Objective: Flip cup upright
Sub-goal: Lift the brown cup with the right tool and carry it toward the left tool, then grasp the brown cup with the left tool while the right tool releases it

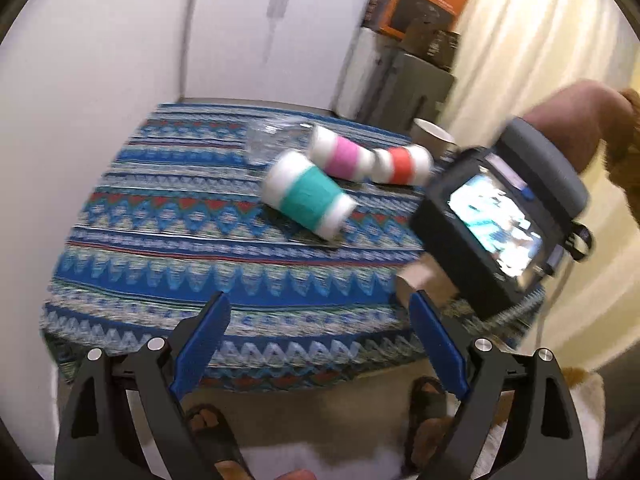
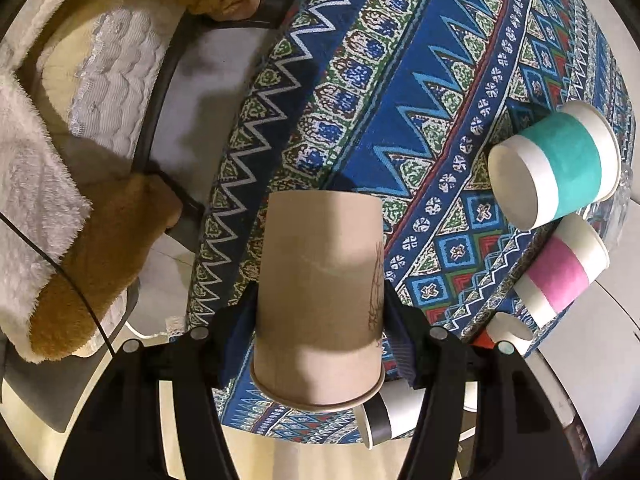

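My right gripper (image 2: 320,316) is shut on a plain brown paper cup (image 2: 320,300), held above the patterned table with its rim toward the camera and its base pointing away. The same cup (image 1: 420,276) shows in the left wrist view under the right gripper's body (image 1: 500,216). My left gripper (image 1: 320,332) is open and empty above the table's near edge. A teal-banded cup (image 1: 308,196) (image 2: 556,164), a pink-banded cup (image 1: 344,156) (image 2: 560,276) and a red-banded cup (image 1: 404,164) lie on their sides on the table.
The table wears a blue patterned cloth (image 1: 200,248) (image 2: 360,80). A clear glass (image 1: 268,144) stands behind the lying cups and a white mug (image 1: 432,136) at the far right. A chair with fluffy throws (image 2: 60,184) stands beside the table. The person's sandalled feet (image 1: 212,436) show below.
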`<move>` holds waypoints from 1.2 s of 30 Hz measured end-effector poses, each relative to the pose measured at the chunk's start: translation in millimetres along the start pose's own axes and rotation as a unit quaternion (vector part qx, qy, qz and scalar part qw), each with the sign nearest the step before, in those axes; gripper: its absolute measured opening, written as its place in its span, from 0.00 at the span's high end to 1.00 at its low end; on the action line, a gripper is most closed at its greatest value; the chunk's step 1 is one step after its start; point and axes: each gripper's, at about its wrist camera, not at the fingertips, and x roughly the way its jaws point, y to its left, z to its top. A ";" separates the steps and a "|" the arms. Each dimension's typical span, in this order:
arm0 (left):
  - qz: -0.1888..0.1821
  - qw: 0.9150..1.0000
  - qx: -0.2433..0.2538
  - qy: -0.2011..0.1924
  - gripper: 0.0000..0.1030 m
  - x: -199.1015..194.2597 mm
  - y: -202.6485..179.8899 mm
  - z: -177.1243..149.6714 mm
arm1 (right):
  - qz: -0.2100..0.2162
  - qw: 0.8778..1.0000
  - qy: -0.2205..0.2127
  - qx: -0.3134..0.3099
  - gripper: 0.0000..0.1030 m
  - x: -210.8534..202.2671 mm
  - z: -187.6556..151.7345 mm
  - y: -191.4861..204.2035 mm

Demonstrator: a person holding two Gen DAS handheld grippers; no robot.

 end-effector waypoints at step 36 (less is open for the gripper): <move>-0.088 0.949 0.272 0.134 0.14 74.5 -114.7 18.6 | 0.038 0.723 -0.489 0.486 0.16 -56.8 -248.5 40.1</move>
